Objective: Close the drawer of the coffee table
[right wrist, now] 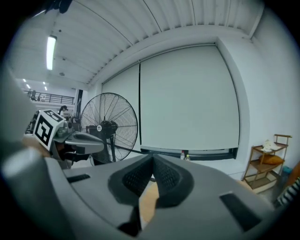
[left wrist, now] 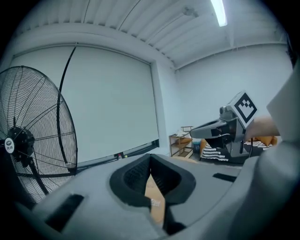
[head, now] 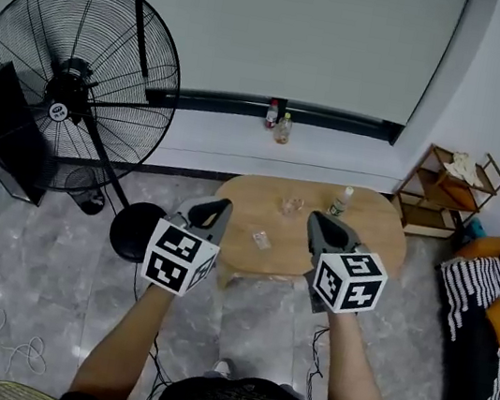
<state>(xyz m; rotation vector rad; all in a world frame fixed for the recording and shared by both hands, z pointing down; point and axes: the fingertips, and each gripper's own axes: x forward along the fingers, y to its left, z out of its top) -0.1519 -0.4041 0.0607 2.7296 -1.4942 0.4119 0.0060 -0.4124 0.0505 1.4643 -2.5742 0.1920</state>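
Observation:
The light wooden coffee table (head: pixel 373 232) stands on the grey floor ahead of me. Its near edge lies behind my two grippers, and no drawer front shows in any view. My left gripper (head: pixel 217 208) is held up in the air over the table's left part, jaws shut and empty; in its own view the pads (left wrist: pixel 140 176) meet at the tip. My right gripper (head: pixel 320 221) hangs level beside it over the table's middle, also shut with nothing in it (right wrist: pixel 152 158). Wood of the table (right wrist: pixel 148 201) shows below the closed pads.
A small bottle (head: pixel 340 201), a glass (head: pixel 293 205) and a wrapper (head: pixel 261 239) lie on the table. A large standing fan (head: pixel 68 97) is at the left, a wooden shelf (head: pixel 446 189) and a striped cushion (head: pixel 480 328) at the right. Cables run across the floor.

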